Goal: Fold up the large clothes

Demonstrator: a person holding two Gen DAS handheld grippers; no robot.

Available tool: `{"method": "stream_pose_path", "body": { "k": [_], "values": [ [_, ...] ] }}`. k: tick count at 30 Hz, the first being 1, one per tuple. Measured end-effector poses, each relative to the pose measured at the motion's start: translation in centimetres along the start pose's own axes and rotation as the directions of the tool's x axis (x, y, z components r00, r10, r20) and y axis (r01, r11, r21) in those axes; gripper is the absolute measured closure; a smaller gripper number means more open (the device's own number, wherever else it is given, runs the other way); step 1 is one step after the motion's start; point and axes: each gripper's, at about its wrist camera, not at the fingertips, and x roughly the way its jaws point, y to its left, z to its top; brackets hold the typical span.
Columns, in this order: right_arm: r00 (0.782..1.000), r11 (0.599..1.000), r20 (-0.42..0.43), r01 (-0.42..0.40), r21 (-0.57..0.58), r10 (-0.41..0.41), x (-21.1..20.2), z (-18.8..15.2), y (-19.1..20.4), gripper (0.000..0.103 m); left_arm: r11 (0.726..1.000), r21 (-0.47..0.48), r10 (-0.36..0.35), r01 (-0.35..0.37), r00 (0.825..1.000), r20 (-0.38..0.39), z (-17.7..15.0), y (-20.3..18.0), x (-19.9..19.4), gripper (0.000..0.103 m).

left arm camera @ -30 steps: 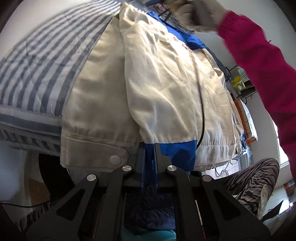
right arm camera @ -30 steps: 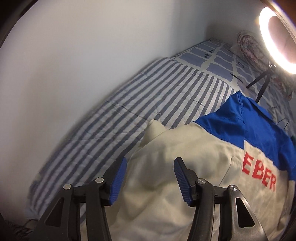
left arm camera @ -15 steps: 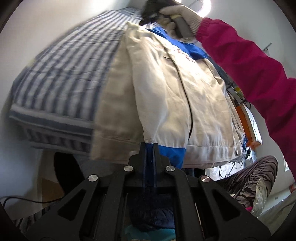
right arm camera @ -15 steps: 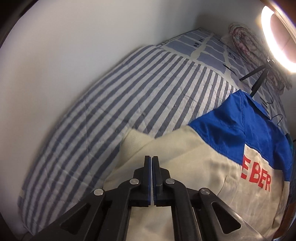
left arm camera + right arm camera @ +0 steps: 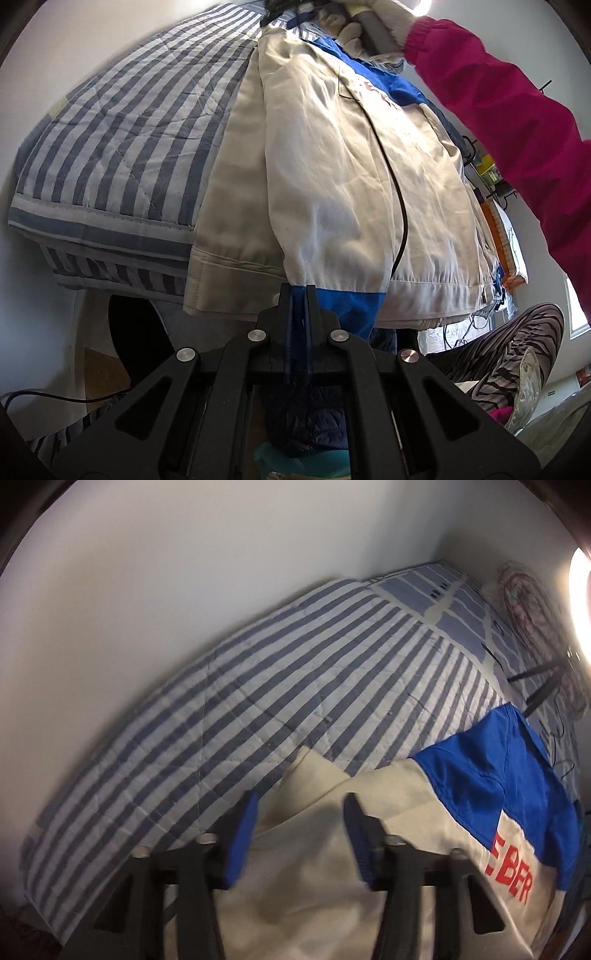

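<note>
A cream jacket [image 5: 332, 155] with blue shoulders and red lettering lies on the striped bed cover [image 5: 140, 122], its hem hanging over the bed's near edge. My left gripper [image 5: 298, 291] is shut on the blue cuff [image 5: 347, 306] of the sleeve folded over the jacket's front. In the right wrist view the jacket [image 5: 388, 812] lies below my right gripper [image 5: 301, 801], whose jaws are opening, one on each side of the cream fold at the shoulder, without pressing it. A gloved hand [image 5: 373, 22] holds that gripper at the jacket's far end.
A white wall [image 5: 184, 590] runs along the far side of the bed. A ring light [image 5: 581, 602] on a tripod [image 5: 535, 698] and a patterned bundle [image 5: 528, 602] stand at the bed's far end. A pink sleeve [image 5: 509, 122] crosses above the jacket; a striped trouser leg [image 5: 517, 343] is low right.
The right gripper's jaws shut half a second ago and now stand apart again, lower over the jacket's shoulder fold. The left gripper kept its hold on the blue cuff.
</note>
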Motion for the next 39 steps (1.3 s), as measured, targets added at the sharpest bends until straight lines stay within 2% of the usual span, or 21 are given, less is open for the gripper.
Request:
{"method": "stream_pose_path", "body": {
  "k": [2, 3, 5, 9, 13, 14, 15, 17, 19, 23, 28, 32, 35, 39],
  "values": [
    [0.999, 0.998, -0.018, 0.045, -0.04, -0.046, 1.0, -0.5, 0.9, 0.101, 1.0, 0.003, 0.0, 0.0, 1.0, 0.004, 0.0, 0.0, -0.2, 0.1],
    [0.998, 0.997, -0.007, 0.056, -0.045, -0.056, 1.1, -0.7, 1.0, 0.103, 1.0, 0.007, -0.001, 0.001, 1.0, 0.006, 0.0, 0.0, -0.3, 0.1],
    [0.998, 0.999, 0.032, 0.05, -0.009, -0.05, 0.4, -0.8, 0.4, 0.103, 1.0, 0.021, -0.001, 0.0, 1.0, 0.018, 0.0, -0.3, -0.8, 0.1],
    [0.994, 0.985, 0.103, -0.045, 0.168, 0.028, -1.2, 0.4, -3.0, 0.103, 0.998, 0.058, 0.026, -0.031, 0.996, 0.083, 0.3, -1.1, -2.6, 0.101],
    [0.991, 0.98, 0.114, -0.088, 0.177, 0.069, 0.4, 1.3, -2.6, 0.103, 0.993, -0.025, 0.113, -0.113, 0.993, 0.033, 0.5, 1.4, -1.3, 0.101],
    [0.988, 0.978, 0.112, -0.122, 0.171, 0.104, 1.1, 1.3, -2.3, 0.1, 0.991, -0.039, 0.126, -0.125, 0.992, 0.024, 0.4, 1.8, -1.1, 0.101],
    [0.987, 0.977, 0.111, -0.133, 0.163, 0.116, 1.4, 1.3, -2.1, 0.085, 0.988, -0.042, 0.148, -0.147, 0.989, 0.023, 0.3, 1.9, -1.0, 0.101],
    [0.986, 0.978, 0.124, -0.128, 0.162, 0.109, 1.1, 0.9, -2.3, 0.07, 0.988, -0.021, 0.154, -0.154, 0.988, 0.01, 0.2, 1.6, -0.8, 0.101],
    [0.974, 0.967, 0.173, -0.176, 0.182, 0.145, -0.5, -0.2, -3.6, 0.073, 0.987, -0.006, 0.163, -0.163, 0.987, 0.005, 0.1, 1.1, -0.7, 0.101],
    [0.956, 0.953, 0.235, -0.225, 0.201, 0.177, -5.0, -5.4, -6.3, 0.072, 0.989, -0.036, 0.141, -0.14, 0.99, 0.017, 0.0, 1.2, -1.4, 0.1],
    [0.954, 0.954, 0.192, -0.262, 0.147, 0.233, -8.1, -14.4, -6.4, 0.072, 0.991, -0.054, 0.129, -0.125, 0.988, 0.086, 0.1, 1.3, -3.3, 0.099],
    [0.942, 0.945, 0.168, -0.309, 0.104, 0.29, -9.8, -20.9, -2.6, 0.072, 0.99, -0.06, 0.134, -0.128, 0.985, 0.113, 1.5, 1.1, -3.7, 0.099],
    [0.931, 0.942, 0.169, -0.335, 0.031, 0.325, -10.6, -23.5, 1.1, 0.072, 0.994, -0.062, 0.102, -0.095, 0.987, 0.124, 2.9, 0.9, -3.8, 0.099],
    [0.941, 0.95, 0.133, -0.308, -0.052, 0.312, -9.5, -25.4, 5.5, 0.072, 0.994, -0.031, 0.105, -0.102, 0.991, 0.085, 4.3, 0.8, -2.0, 0.099]
  ]
}}
